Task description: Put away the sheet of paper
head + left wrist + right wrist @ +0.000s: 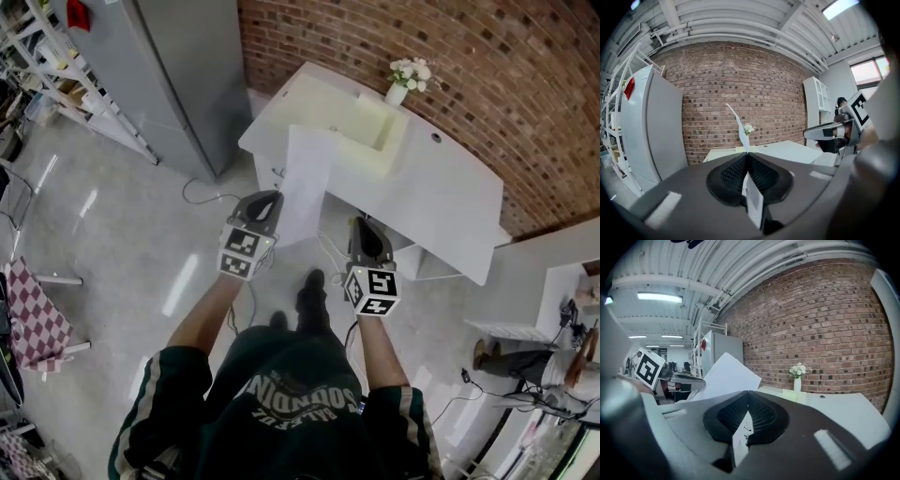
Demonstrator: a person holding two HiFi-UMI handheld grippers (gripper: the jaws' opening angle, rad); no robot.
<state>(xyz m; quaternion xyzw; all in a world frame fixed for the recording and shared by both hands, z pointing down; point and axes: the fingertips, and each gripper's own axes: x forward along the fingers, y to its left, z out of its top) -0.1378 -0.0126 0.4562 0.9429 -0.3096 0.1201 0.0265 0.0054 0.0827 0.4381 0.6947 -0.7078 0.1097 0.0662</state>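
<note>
The white sheet of paper hangs in the air in front of the person, reaching up over the near edge of the white table. My left gripper is shut on the sheet's lower left edge. In the left gripper view the sheet rises edge-on from the closed jaws of that gripper. My right gripper is to the right of the sheet, apart from it, jaws together. In the right gripper view the sheet shows at the left, beyond the closed right gripper.
A cream tray and a vase of white flowers stand on the table against the brick wall. A grey fridge and shelving are at the left. A checkered chair is near left, and a person at far right.
</note>
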